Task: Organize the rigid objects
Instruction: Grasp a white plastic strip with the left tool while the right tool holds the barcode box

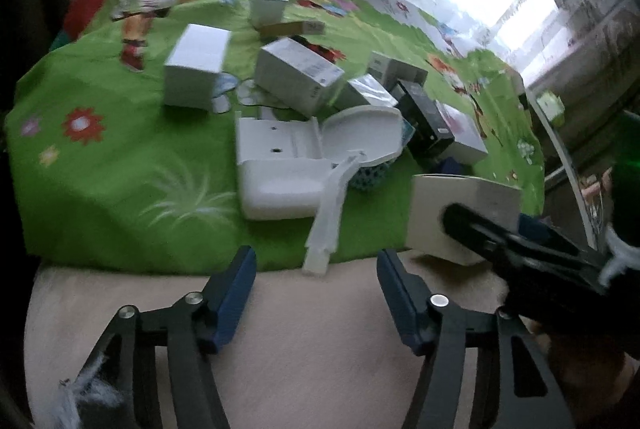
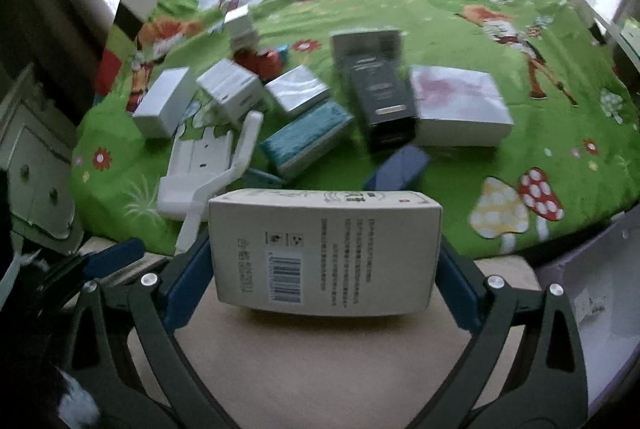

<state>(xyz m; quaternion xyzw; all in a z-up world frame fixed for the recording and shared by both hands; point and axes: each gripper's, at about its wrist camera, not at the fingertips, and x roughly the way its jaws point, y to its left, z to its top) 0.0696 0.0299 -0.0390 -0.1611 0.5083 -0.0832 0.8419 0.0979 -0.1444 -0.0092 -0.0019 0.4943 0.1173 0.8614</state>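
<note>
Right tongs [image 2: 320,261] clenched on a cream rectangular cardboard box with a barcode and printed text [image 2: 326,253], blue pads pressing its two short ends, box lifted clear above the bare beige table [image 2: 320,369] at the near edge of the mat. Same box shows in the left wrist view [image 1: 460,205], off to the right with the black tong arm across it. Left tongs [image 1: 316,269] released, jaws parted with nothing between them, pointing down over bare table just short of the mat edge.

Just beyond: a green cartoon-print play mat with flowers and mushrooms [image 2: 440,189] covers the table. On its near part lies a white moulded plastic holder with an open lid [image 1: 288,165], a translucent strip [image 1: 328,213] trailing from it over the mat edge. Further in, a loose jumble: teal-topped box [image 2: 308,137], small dark blue box [image 2: 400,169], tall black box [image 2: 380,97] lying touching a flat white box with pinkish print [image 2: 456,101], several plain white cartons [image 2: 164,101] to the left. Far back, bright window, blurred.

Step, as I judge: one box picked, in carry, not yet placed. Next move calls for a clear spot or a row to set it down squared up; the left tongs look free to take another box. Pile is crowded, so placement may nudge neighbours.
</note>
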